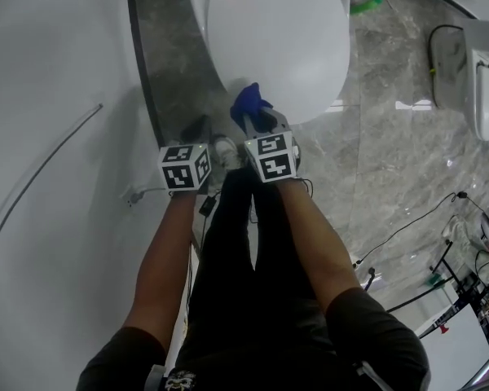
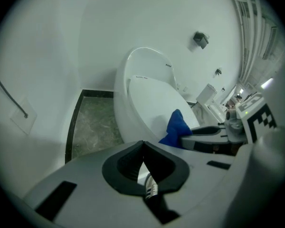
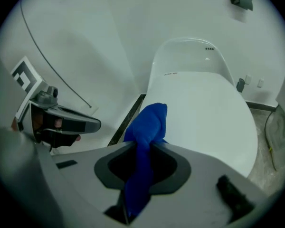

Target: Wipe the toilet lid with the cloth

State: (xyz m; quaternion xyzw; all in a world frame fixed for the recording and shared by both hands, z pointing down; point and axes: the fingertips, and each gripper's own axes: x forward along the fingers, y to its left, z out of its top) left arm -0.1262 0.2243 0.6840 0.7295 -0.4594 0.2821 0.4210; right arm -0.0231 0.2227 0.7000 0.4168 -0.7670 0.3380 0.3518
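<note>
Nearest to me, my two forearms are reaching down past black trousers, and a white shoe [image 1: 226,149] is showing on the floor between the marker cubes.

The left tool [image 1: 197,130] is hanging just left of the toilet's front, over the dark strip [image 1: 147,72] at the foot of the white wall [image 1: 49,96]. In the left gripper view I am seeing its jaws pressed together with nothing between them [image 2: 143,147]. Only the shoe is showing through the gap below.

The right tool [image 1: 259,119] is sitting just beside it, slightly further forward. In the right gripper view its jaws are clamping a blue cloth [image 3: 147,122], which is running down through the tool [image 3: 143,152] and bunching up above the jaw tips.

In the head view the cloth [image 1: 248,104] is lying at the front edge of the toilet lid [image 1: 277,47], a little left of its front tip. I cannot tell whether it is touching the lid. From the left gripper view the cloth [image 2: 176,127] is standing over the lid's [image 2: 152,103] near rim.

The lid [image 3: 204,113] is lying closed, white and glossy.

Further off, the grey marble floor [image 1: 375,137] is stretching to the right. Black cables [image 1: 407,226] are trailing across it, and another white fixture [image 1: 473,72] is standing at the right edge.
</note>
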